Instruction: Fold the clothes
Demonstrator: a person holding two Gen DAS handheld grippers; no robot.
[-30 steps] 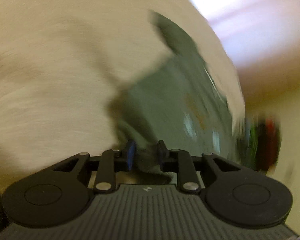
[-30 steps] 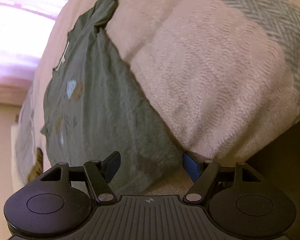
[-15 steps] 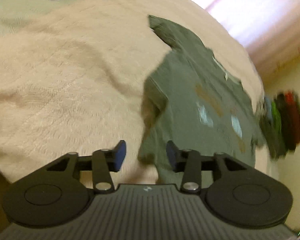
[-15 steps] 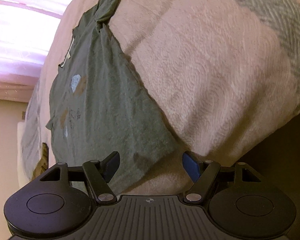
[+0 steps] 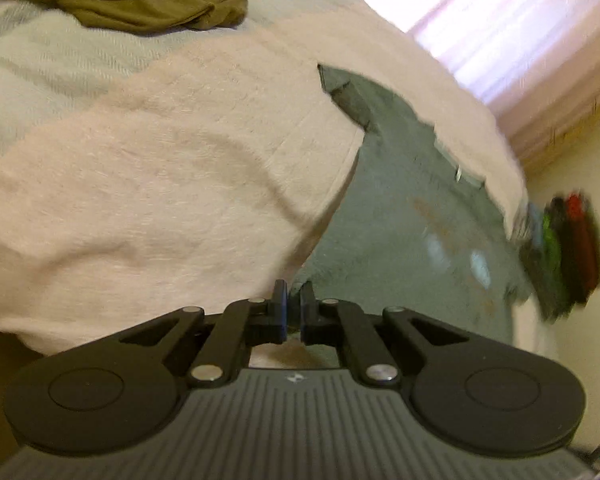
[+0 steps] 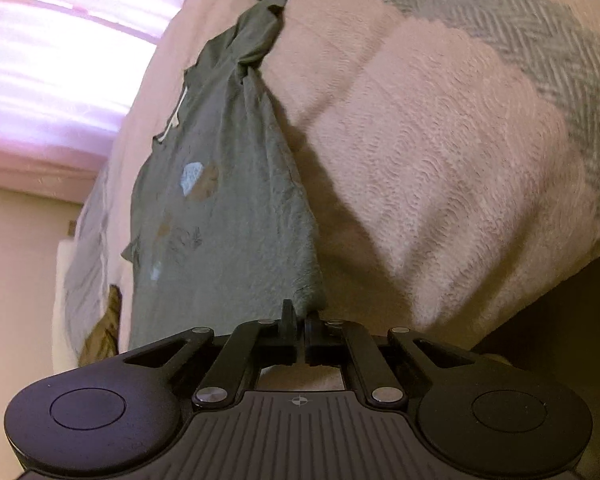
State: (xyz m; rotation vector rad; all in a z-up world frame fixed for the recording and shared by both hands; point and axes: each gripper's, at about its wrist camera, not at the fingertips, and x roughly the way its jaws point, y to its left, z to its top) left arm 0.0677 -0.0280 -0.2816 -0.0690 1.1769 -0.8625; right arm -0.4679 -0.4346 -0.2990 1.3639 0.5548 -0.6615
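Each hand-held gripper point(image 5: 293, 300) point(image 6: 302, 318) is black: ribbed grey body, 2 round discs, silver pivot screws, linkage arms.

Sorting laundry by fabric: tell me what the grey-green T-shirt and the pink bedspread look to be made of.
Grey-green T-shirt: thin knit, probably cotton jersey; matte, finely crinkled, drapes limply, with a worn printed graphic. Pink bedspread: thicker textured weave, possibly cotton; its raised wavy pattern looks soft and matte. Neither fibre can be confirmed by sight.
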